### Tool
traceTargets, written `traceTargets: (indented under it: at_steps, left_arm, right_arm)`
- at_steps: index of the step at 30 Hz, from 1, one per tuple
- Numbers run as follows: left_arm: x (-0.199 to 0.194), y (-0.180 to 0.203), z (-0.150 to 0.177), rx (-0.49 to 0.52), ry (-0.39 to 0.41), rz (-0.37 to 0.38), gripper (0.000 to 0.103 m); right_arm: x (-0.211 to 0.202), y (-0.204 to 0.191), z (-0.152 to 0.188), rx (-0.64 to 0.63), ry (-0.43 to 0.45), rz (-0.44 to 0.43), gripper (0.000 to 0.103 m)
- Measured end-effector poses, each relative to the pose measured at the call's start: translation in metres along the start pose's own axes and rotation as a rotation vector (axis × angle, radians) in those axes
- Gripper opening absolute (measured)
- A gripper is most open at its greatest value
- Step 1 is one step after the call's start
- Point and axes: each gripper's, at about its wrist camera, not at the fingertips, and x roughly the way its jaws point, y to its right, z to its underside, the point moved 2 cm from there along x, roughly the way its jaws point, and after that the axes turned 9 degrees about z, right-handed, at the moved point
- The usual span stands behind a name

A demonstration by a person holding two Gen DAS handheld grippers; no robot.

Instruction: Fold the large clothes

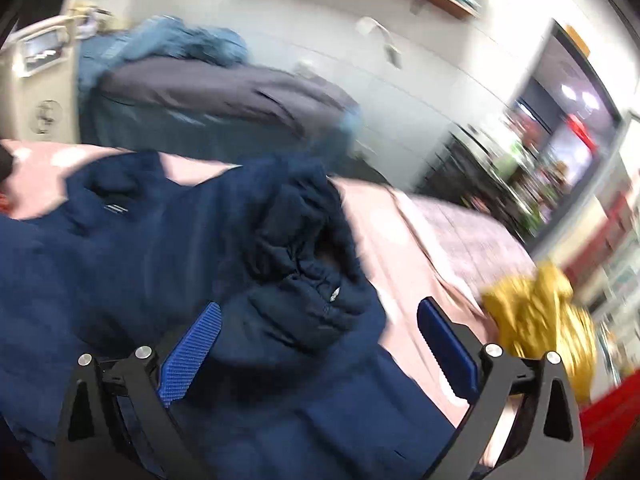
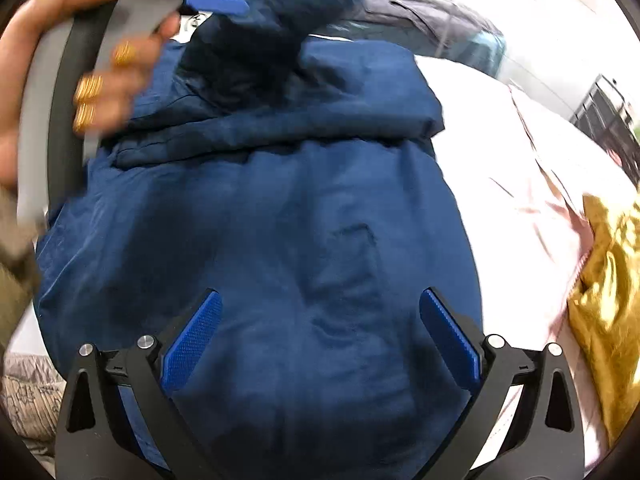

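Observation:
A large navy blue jacket (image 2: 288, 216) lies on a pink bed sheet (image 2: 500, 152). In the right wrist view its body fills the middle, with a fold across the top. My right gripper (image 2: 320, 336) is open just above the jacket's body, holding nothing. In the left wrist view the jacket (image 1: 140, 240) has a bunched cuff or sleeve end (image 1: 308, 264) in front of my left gripper (image 1: 318, 344), which is open with the bunched cloth between its fingers. The left gripper's blue finger (image 2: 218, 5) and the person's hand (image 2: 80, 60) show at the top left of the right wrist view.
A yellow garment (image 1: 540, 316) lies on the bed to the right; it also shows in the right wrist view (image 2: 608, 280). A pile of dark and light blue clothes (image 1: 208, 92) sits at the far side by a white wall. Shelves stand at the right.

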Motion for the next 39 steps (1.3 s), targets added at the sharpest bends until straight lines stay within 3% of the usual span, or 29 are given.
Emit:
traceTargets:
  at_steps: [3,8,10,13,18,20,24,25,28,29,31,33,34,36,38,39]
  left_arm:
    - [0.005,0.01,0.021,0.083,-0.042,-0.054,0.097]
    - [-0.044,-0.036,0.034,0.063,0.044,-0.235,0.097]
    - [-0.075,-0.068,0.047,0.046,0.066,-0.386,0.097]
    - [-0.114,-0.108,0.064,0.049,0.055,-0.553,0.097]
    - [-0.15,-0.159,0.088,0.027,-0.012,-0.701,0.097]
    - [-0.148,-0.177,0.098,0.01,-0.049,-0.714,0.097]
    - [-0.129,-0.201,0.107,-0.061,-0.116,-0.734,0.097]
    - [-0.126,-0.208,0.107,-0.069,-0.117,-0.757,0.097]
    - [-0.125,-0.224,0.097,-0.142,-0.067,-0.806,0.094]
    - [-0.135,-0.231,0.092,-0.211,-0.01,-0.821,0.092]
    - [-0.164,-0.241,0.087,-0.369,0.132,-0.838,0.091]
    - [-0.19,-0.257,0.095,-0.558,0.24,-0.816,0.091]
    - [-0.196,-0.267,0.101,-0.636,0.252,-0.811,0.091]
    - [-0.197,-0.287,0.113,-0.712,0.215,-0.797,0.091]
    - [-0.188,-0.294,0.121,-0.711,0.16,-0.764,0.091]
    - [-0.185,-0.292,0.122,-0.683,0.144,-0.771,0.092]
  right_arm:
    - [0.005,0.017,0.004,0.049,-0.023,0.009,0.098]
    - [0.007,0.036,-0.013,0.093,0.003,0.003,0.098]
    - [0.005,0.039,-0.032,0.099,0.034,-0.019,0.098]
    - [0.003,0.042,-0.065,0.112,0.088,-0.034,0.098]
    - [0.019,0.039,-0.12,0.125,0.108,-0.116,0.098]
    - [0.035,0.038,-0.137,0.139,0.102,-0.105,0.096]
    - [0.067,0.032,-0.154,0.115,0.053,-0.05,0.068]
    - [0.07,0.03,-0.156,0.108,0.051,-0.06,0.066]
    - [0.077,0.022,-0.162,0.064,0.064,-0.05,0.048]
    - [0.08,0.017,-0.165,0.029,0.068,-0.019,0.03]
    - [0.081,0.011,-0.168,-0.004,0.068,-0.016,0.029]
    - [0.071,-0.001,-0.174,-0.011,0.1,-0.116,0.028]
    - [0.064,-0.008,-0.176,-0.032,0.127,-0.138,0.028]
    - [0.055,-0.029,-0.181,-0.11,0.179,-0.102,0.028]
    - [0.061,-0.047,-0.184,-0.164,0.167,-0.01,0.028]
    - [0.075,-0.052,-0.185,-0.169,0.118,0.025,0.028]
